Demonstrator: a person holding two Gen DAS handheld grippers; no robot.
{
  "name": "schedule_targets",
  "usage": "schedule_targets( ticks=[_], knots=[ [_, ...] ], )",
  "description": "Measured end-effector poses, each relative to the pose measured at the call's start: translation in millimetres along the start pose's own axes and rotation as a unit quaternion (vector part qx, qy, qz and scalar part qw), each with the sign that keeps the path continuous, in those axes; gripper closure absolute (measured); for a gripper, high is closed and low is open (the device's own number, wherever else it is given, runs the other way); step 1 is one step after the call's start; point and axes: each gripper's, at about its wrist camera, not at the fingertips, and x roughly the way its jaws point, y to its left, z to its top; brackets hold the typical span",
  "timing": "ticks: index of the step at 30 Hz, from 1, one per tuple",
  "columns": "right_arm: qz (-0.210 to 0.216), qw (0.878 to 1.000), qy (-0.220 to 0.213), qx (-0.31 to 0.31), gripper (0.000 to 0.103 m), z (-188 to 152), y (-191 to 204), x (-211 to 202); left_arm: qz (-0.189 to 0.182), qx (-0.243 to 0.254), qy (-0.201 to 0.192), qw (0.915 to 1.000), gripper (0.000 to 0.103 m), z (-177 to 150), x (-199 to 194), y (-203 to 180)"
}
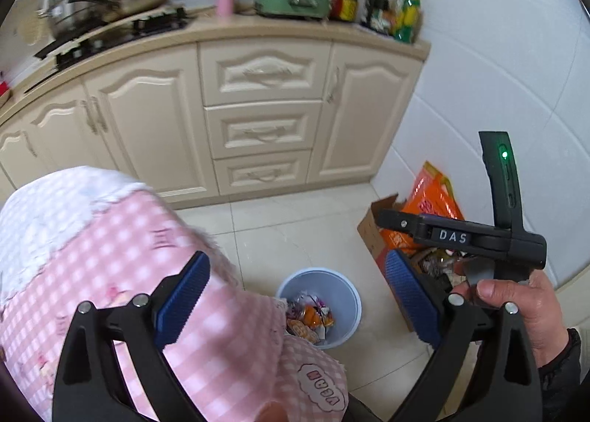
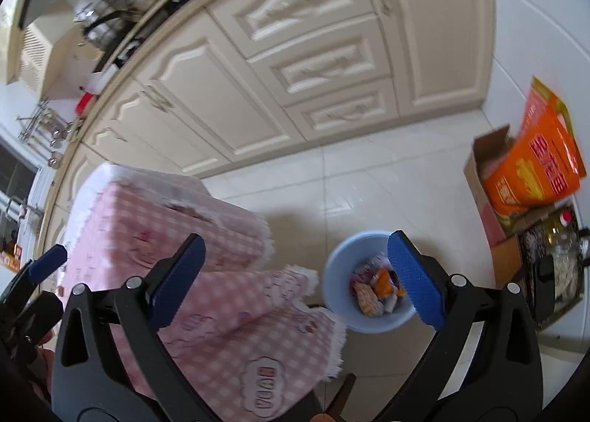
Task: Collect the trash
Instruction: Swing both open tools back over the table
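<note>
A light blue trash bin (image 1: 341, 296) stands on the tiled floor, with colourful wrappers (image 1: 308, 318) inside; it also shows in the right wrist view (image 2: 339, 274) with wrappers (image 2: 372, 293) in it. My left gripper (image 1: 295, 304) is open and empty, held high above the bin and a pink checked cloth. My right gripper (image 2: 295, 282) is open and empty, also above the bin; its body (image 1: 461, 237) shows in the left wrist view, held by a hand. The left gripper's blue finger (image 2: 48, 263) shows at the left edge of the right wrist view.
A pink checked cloth (image 1: 129, 260) covers a table left of the bin. Cream cabinets (image 1: 258, 108) with a stove and pots stand behind. A cardboard box (image 1: 372, 234) with an orange package (image 2: 534, 164) sits by the white wall on the right.
</note>
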Motion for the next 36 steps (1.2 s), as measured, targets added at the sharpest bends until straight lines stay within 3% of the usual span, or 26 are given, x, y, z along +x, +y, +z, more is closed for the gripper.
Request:
schedule_targets(
  ticks=[8,17,27,36],
  knots=[
    [0.053,0.996,-0.014,-0.072,0.006,9,89,-10,0.039,-0.066,-0.055,0.9956,0.009,-12,-71,58],
    [0.102,0.984,-0.014,-0.146,0.006,4,187,-9,0.1,-0.138,-0.107,0.9796,0.009,-37,-137,122],
    [0.155,0.959,-0.011,-0.238,0.006,-24,296,-15,0.194,-0.2,-0.145,0.9493,0.009,-81,-204,186],
    [0.171,0.932,0.003,-0.319,0.006,-55,380,0,0.264,-0.252,-0.12,0.9232,0.009,-134,-219,252]
  ],
)
